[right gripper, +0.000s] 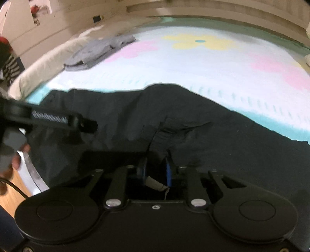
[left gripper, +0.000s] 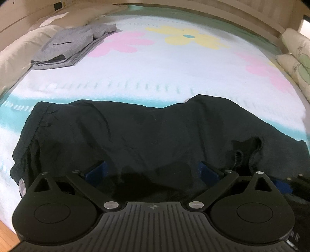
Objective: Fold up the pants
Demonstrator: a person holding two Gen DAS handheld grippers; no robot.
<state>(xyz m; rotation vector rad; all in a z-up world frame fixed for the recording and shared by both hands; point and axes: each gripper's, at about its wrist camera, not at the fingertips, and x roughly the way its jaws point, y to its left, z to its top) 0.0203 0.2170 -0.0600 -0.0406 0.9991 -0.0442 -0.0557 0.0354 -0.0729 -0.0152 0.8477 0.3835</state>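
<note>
Black pants point(left gripper: 135, 131) lie on the bed point(left gripper: 174, 77); left tongs point(left gripper: 153, 170) spread wide; right tongs point(right gripper: 155, 168) pinch the pants' edge.

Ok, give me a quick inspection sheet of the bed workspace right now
Surface: bed sheet with a flower print, pale.
Job's things: black pants spread across the near edge, wrinkled.
Clutter: folded grey garment at far left.
Grippers: left gripper open over the pants; right gripper nearly closed, apparently pinching the pants' fabric.
Cables: one dark cable at the left of the right wrist view.
Surroundings: pillows at right, wooden bed frame behind.
</note>
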